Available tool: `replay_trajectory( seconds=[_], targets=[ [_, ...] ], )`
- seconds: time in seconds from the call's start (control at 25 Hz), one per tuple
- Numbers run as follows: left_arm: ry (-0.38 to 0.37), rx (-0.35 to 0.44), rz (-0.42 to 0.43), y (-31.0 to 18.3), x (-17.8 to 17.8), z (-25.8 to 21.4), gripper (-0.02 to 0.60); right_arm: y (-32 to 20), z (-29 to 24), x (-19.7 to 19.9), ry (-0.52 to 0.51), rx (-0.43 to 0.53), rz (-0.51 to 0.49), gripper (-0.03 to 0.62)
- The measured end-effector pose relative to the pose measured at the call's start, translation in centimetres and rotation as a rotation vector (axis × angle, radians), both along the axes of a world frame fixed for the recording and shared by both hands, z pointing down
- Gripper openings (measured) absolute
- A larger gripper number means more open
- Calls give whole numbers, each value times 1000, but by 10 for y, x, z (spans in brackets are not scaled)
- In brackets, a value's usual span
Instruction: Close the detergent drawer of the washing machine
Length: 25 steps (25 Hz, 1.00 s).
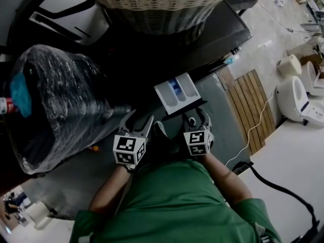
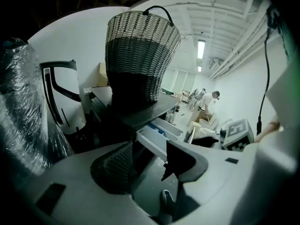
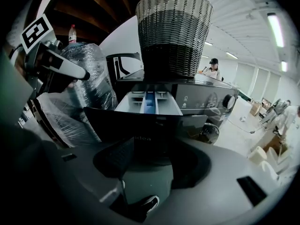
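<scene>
The dark washing machine (image 1: 223, 29) has its detergent drawer (image 1: 177, 96) pulled out, showing white compartments and a blue insert. My right gripper (image 1: 195, 119) is open just in front of the drawer's dark front panel (image 3: 136, 125). In the right gripper view that panel spans the gap at my right gripper (image 3: 152, 156) fingertips; I cannot tell if it touches them. My left gripper (image 1: 136, 123) hangs open to the drawer's left, holding nothing. In the left gripper view the drawer (image 2: 157, 136) lies beyond my left gripper (image 2: 149, 159).
A woven basket (image 1: 162, 4) stands on top of the machine. A large plastic-wrapped bundle (image 1: 55, 100) sits to the left. A wooden slatted mat (image 1: 253, 105), white fixtures (image 1: 293, 97) and a cable (image 1: 283, 191) lie to the right. People stand far off (image 2: 208, 100).
</scene>
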State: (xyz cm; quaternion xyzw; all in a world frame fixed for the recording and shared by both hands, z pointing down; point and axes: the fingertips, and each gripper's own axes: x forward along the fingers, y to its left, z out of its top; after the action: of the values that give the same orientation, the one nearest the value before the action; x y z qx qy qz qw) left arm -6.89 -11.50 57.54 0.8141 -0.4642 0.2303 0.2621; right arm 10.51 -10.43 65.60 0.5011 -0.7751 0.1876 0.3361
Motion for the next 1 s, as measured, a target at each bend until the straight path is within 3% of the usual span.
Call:
replay_trajectory(
  seconds=[0.36, 1.0],
  targets=[
    [8, -3, -5, -3, -1, 2, 233, -20, 0, -9, 13, 6, -10, 242],
    [0, -12, -71, -21, -42, 4, 233, -81, -1, -41, 6, 20, -8, 242]
  ],
)
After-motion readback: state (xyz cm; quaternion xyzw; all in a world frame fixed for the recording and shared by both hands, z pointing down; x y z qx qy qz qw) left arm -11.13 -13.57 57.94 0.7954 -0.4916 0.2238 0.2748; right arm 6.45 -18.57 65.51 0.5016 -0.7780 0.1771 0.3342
